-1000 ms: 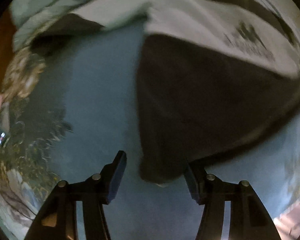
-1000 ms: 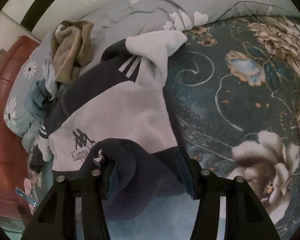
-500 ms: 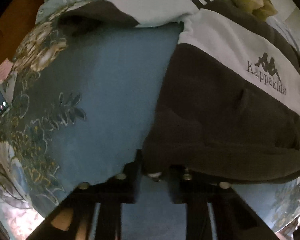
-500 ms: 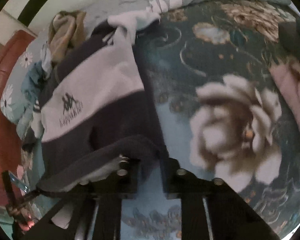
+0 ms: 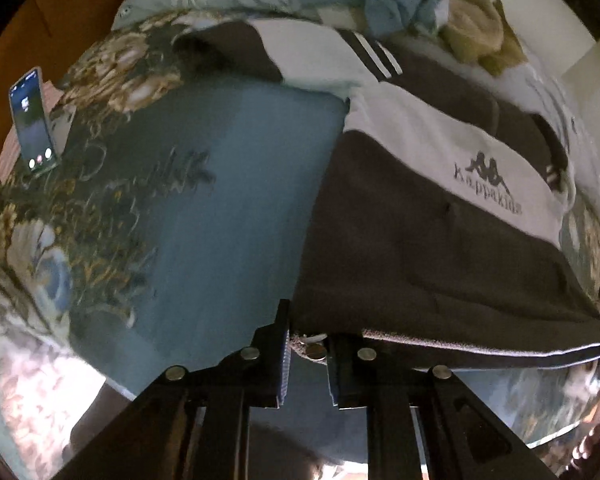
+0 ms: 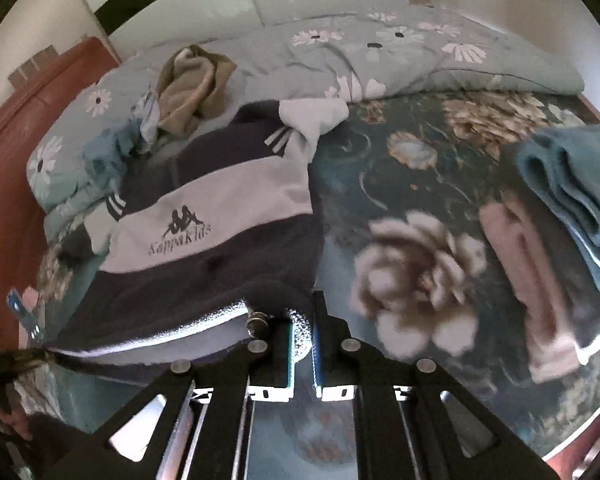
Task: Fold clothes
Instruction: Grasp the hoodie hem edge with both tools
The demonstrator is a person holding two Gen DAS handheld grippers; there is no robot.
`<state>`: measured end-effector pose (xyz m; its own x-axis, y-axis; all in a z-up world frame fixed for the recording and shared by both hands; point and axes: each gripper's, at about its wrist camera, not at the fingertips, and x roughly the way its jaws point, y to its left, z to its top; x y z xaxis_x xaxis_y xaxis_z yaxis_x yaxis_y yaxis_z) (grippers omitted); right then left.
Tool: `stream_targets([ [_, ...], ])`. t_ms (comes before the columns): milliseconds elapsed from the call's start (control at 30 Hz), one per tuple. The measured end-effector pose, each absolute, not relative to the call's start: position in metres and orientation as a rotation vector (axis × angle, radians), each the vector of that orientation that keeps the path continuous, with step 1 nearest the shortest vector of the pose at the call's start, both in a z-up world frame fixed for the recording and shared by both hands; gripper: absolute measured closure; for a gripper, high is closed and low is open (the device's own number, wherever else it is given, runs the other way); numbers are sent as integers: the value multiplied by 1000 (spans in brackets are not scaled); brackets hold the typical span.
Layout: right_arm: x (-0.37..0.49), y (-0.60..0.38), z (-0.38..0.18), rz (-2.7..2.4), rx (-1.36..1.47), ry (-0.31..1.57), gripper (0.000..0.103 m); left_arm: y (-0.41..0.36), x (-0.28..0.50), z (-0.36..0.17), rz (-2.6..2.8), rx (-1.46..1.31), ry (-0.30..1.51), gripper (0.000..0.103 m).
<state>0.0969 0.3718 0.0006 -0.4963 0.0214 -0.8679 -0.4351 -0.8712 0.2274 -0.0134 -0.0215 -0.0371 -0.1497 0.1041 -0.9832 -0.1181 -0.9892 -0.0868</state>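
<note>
A dark navy and white Kappa Kids sweatshirt (image 5: pixel 440 240) lies spread on the floral bedspread (image 5: pixel 220 200); it also shows in the right wrist view (image 6: pixel 220 216). My left gripper (image 5: pixel 308 344) is shut on the left corner of its bottom hem. My right gripper (image 6: pixel 302 332) is shut on the right corner of the hem. The hem is stretched taut between them and lifted slightly off the bed. The sleeves lie bunched at the far end.
A phone (image 5: pixel 32 120) stands at the bed's left edge. A tan garment (image 6: pixel 192 84) and a light blue one (image 6: pixel 112 152) lie on the daisy-print duvet (image 6: pixel 380 52). Folded teal (image 6: pixel 568 184) and pink (image 6: pixel 532 280) clothes sit at right. A red headboard (image 6: pixel 12 140) is at left.
Both grippers closed on the sweatshirt's hem corners and pulled back toward me, drawing the hem taut and the sweatshirt flatter on the bed.
</note>
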Motion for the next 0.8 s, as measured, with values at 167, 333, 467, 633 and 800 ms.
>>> stream_targets([
  [167, 132, 366, -39, 2313, -1549, 658, 96, -24, 4, -53, 2219, -2046, 74, 87],
  [333, 149, 357, -62, 2260, -1623, 650, 96, -12, 18, -53, 2178, -2087, 168, 87],
  [467, 153, 357, -78, 2219, -1671, 671, 96, -11, 13, -66, 2155, -2148, 191, 84],
  [633, 151, 363, -98, 2155, -1741, 755, 96, -20, 12, -67, 2080, -2178, 54, 82],
  [800, 149, 366, -105, 2120, -1790, 799, 96, -34, 8, -54, 2061, -2154, -61, 57],
])
